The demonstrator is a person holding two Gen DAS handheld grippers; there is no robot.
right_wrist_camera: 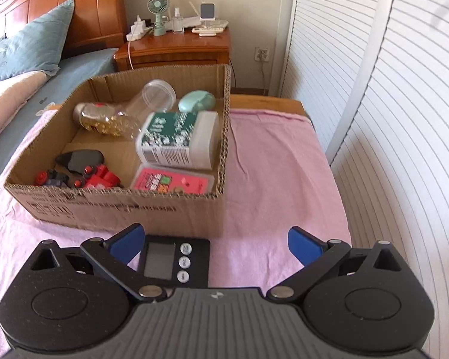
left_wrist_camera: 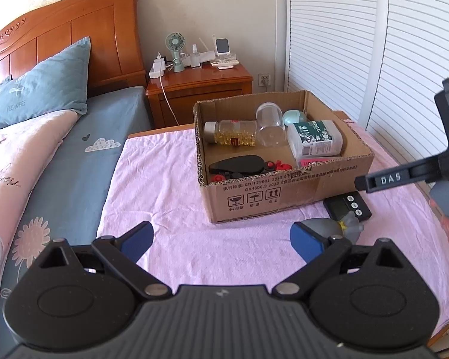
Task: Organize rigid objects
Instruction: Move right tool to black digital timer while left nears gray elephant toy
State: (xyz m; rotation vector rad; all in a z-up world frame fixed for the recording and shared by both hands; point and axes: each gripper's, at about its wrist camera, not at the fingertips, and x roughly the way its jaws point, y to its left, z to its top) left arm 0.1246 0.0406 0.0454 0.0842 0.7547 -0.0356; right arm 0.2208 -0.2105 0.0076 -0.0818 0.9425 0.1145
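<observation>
The open cardboard box (right_wrist_camera: 116, 206) holds a capsule bottle (right_wrist_camera: 104, 119) and clear jar (right_wrist_camera: 152, 95) on their sides, a white green-labelled tub (right_wrist_camera: 179, 140), pink pack (right_wrist_camera: 170, 182) and black-red toys (right_wrist_camera: 77, 170); a black digital timer (right_wrist_camera: 176, 261) lies face-up just outside it

A: Describe the left claw (left_wrist_camera: 221, 240).
B: Matte black housing, two round hubs, silver pivot screws, blue pads (left_wrist_camera: 137, 239) on angled fingers.
A: And the right claw (right_wrist_camera: 215, 243)?
B: Identical build; its side bar carries white "DAS" lettering.
</observation>
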